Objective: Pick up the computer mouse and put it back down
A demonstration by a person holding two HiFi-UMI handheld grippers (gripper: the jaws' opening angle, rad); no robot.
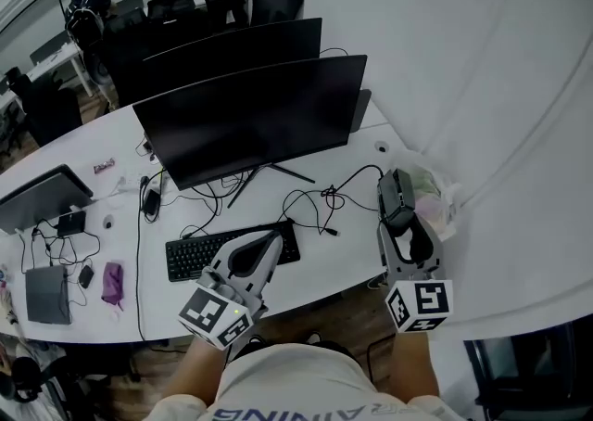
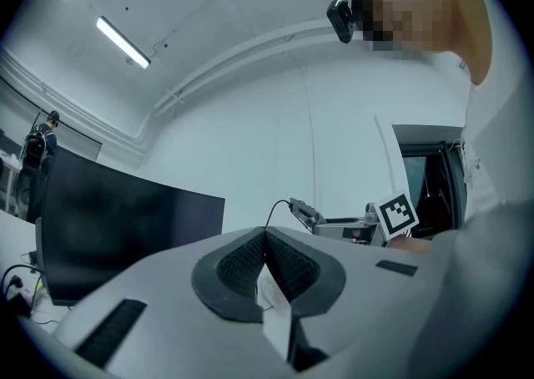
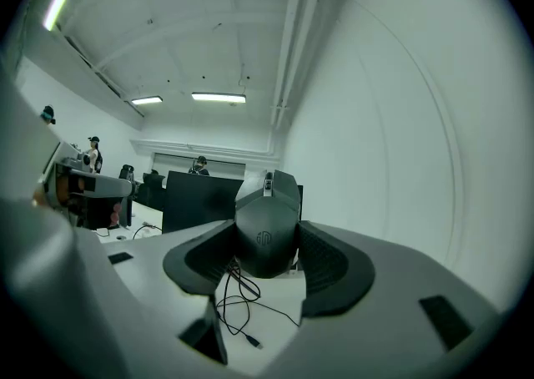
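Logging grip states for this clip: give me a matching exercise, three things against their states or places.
1. computer mouse
2. left gripper
3. keyboard

A. flat on the desk, in front of the monitor
B. jaws shut, nothing between them
C. clamped between the jaws of the right gripper

Pairs: 1-C, 2-B, 3-A.

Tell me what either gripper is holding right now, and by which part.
The right gripper clamps the computer mouse by its two long sides. The left gripper is shut with nothing between its jaws.
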